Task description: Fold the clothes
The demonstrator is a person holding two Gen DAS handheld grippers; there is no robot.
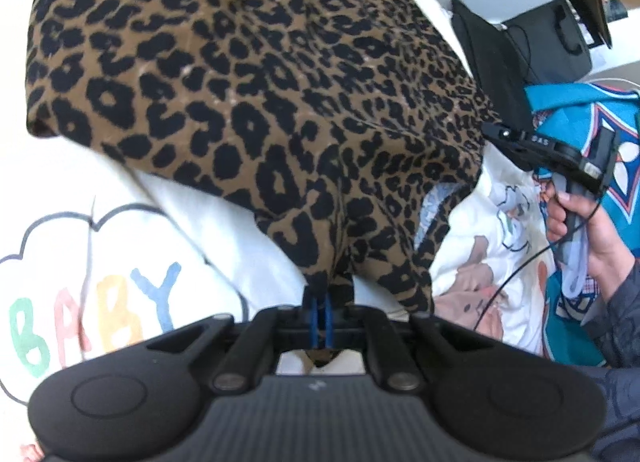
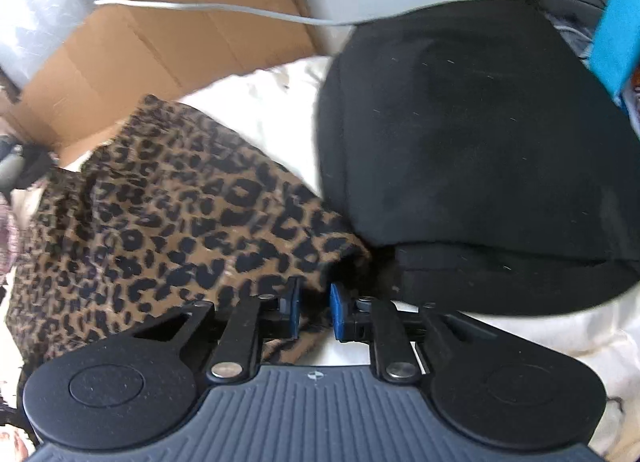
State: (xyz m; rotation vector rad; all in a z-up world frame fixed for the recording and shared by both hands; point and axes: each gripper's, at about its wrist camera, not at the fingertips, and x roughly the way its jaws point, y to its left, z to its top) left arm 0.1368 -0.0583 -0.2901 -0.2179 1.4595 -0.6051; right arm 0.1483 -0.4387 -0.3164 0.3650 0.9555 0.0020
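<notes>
Left gripper (image 1: 321,304): blue-padded fingers (image 1: 316,316) pressed together on pinched corner of leopard-print garment (image 1: 248,74); cloth fans away toward 12 o'clock, lifted over white bedsheet (image 1: 100,190) printed "BABY".

Right gripper (image 2: 316,308): fingers (image 2: 338,312) narrowly parted, leopard-print edge lying between them and spreading toward 10 o'clock; whether pads grip cloth, cannot tell.

Black garment (image 2: 472,150) at 1 o'clock of right fingers, just beside leopard cloth.

Cardboard box (image 2: 172,46) at 11 o'clock.

Right hand (image 1: 580,230) on handle, left view, 3 o'clock.
</notes>
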